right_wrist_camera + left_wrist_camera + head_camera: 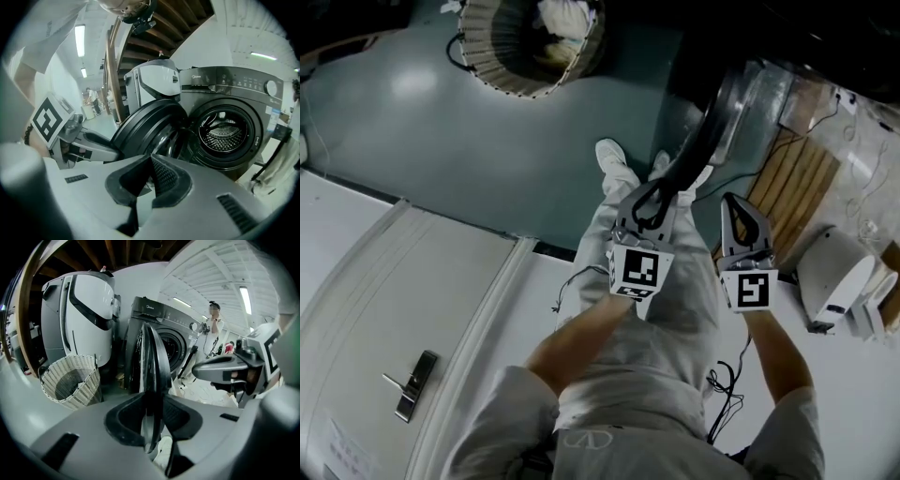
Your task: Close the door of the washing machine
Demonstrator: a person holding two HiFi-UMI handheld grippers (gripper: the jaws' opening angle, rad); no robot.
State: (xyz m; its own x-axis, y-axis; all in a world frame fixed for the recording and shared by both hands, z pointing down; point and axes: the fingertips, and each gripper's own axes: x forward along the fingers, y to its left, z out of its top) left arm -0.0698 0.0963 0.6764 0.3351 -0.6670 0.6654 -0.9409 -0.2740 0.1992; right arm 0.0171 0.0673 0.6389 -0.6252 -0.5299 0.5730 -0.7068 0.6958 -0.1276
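Observation:
The dark front-loading washing machine [234, 93] has its drum opening [224, 131] uncovered. Its round black door [150, 126] stands swung out at roughly half open. In the left gripper view I see that door [151, 357] edge-on, its rim running down between the pads. My left gripper [151, 401] is shut on the rim. From the head view, the left gripper [649, 202] meets the lower end of the door [722, 112]. My right gripper [151, 159] is shut with nothing in it. It hovers just right of the left one [742, 225], apart from the door.
A wicker basket [72, 380] with laundry stands on the floor left of the machine, beside a white appliance [84, 310]. A person [213, 333] stands far behind. Wooden slats [797, 178] and a small white device [834, 277] lie at right, a white panel with a handle [412, 384] at left.

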